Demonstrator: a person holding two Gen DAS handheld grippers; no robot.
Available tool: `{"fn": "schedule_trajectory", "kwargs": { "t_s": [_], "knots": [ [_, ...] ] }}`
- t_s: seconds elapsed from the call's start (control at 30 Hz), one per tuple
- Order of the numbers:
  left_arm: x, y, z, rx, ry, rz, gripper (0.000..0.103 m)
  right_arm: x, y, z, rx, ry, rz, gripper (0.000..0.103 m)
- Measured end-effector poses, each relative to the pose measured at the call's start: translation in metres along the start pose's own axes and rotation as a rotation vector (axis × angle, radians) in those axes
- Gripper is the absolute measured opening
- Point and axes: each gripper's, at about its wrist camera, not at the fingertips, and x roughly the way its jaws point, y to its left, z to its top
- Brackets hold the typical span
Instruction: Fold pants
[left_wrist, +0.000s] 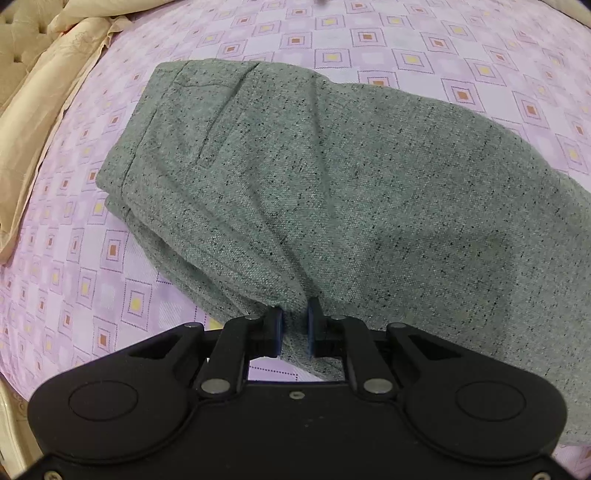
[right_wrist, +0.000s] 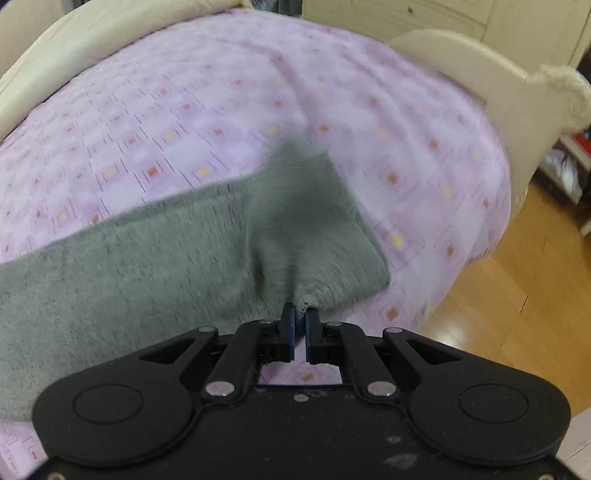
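The grey speckled pants (left_wrist: 332, 192) lie on the lilac patterned bedsheet (left_wrist: 74, 258), mid-frame. The left gripper (left_wrist: 294, 325) pinches a thick bunch; the right gripper (right_wrist: 300, 325) barely nips an edge, which may slip free and spoil the fold

Open bedsheet around the pants

Bare purple sheet (left_wrist: 406, 44) spans the upper frame; beige quilt (left_wrist: 55, 92) crowds the upper left, footboard (right_wrist: 480, 85) the upper right.
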Motion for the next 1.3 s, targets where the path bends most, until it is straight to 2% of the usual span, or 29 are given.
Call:
{"fn": "schedule_trajectory", "kwargs": {
  "t_s": [0.1, 0.2, 0.23, 0.3, 0.4, 0.43, 0.47, 0.57, 0.77, 0.97, 1.1, 1.2, 1.23, 1.27, 1.3],
  "knots": [
    [0.001, 0.005, -0.001, -0.016, 0.002, -0.009, 0.017, -0.002, -0.005, -0.001, 0.031, 0.006, 0.014, 0.006],
    [0.001, 0.008, 0.0, -0.021, 0.001, -0.018, 0.017, -0.001, -0.012, 0.002, 0.039, 0.065, 0.04, 0.014],
    [0.002, 0.01, 0.0, -0.028, 0.004, -0.023, 0.017, -0.005, -0.015, 0.003, 0.037, 0.068, 0.035, 0.02],
    [0.002, 0.013, 0.001, -0.048, 0.01, -0.033, 0.017, -0.021, -0.019, 0.006, 0.025, 0.024, -0.002, 0.022],
    [0.004, 0.015, 0.001, -0.062, 0.035, -0.036, 0.021, -0.04, -0.015, 0.017, -0.014, -0.075, -0.005, 0.034],
    [0.004, 0.013, 0.001, -0.057, 0.048, -0.036, 0.027, -0.04, -0.013, 0.024, -0.028, -0.078, 0.013, 0.034],
    [0.003, 0.012, 0.001, -0.044, 0.059, -0.038, 0.03, -0.037, -0.011, 0.031, -0.038, -0.074, 0.031, 0.034],
    [-0.007, 0.003, -0.003, -0.006, 0.073, -0.049, 0.031, -0.029, 0.004, 0.045, -0.101, -0.083, 0.072, 0.034],
    [-0.048, -0.032, -0.01, 0.02, 0.012, -0.136, 0.03, 0.003, 0.046, 0.067, -0.319, -0.06, 0.182, 0.036],
    [-0.064, -0.093, -0.016, 0.046, 0.024, -0.181, 0.03, 0.029, 0.093, 0.075, -0.763, -0.028, 0.351, 0.038],
    [-0.072, -0.128, -0.025, 0.053, 0.021, -0.201, 0.03, 0.043, 0.113, 0.078, -1.007, 0.002, 0.459, 0.038],
    [-0.077, -0.144, -0.03, 0.056, 0.017, -0.209, 0.03, 0.051, 0.122, 0.078, -1.122, 0.046, 0.543, 0.037],
    [-0.08, -0.15, -0.031, 0.055, 0.014, -0.212, 0.03, 0.053, 0.124, 0.077, -1.153, 0.051, 0.562, 0.032],
    [-0.08, -0.154, -0.032, 0.055, 0.011, -0.212, 0.03, 0.054, 0.125, 0.078, -1.169, 0.057, 0.587, 0.006],
    [-0.082, -0.159, -0.034, 0.058, 0.007, -0.211, 0.03, 0.056, 0.126, 0.079, -1.175, 0.074, 0.606, 0.004]
  ]
}}
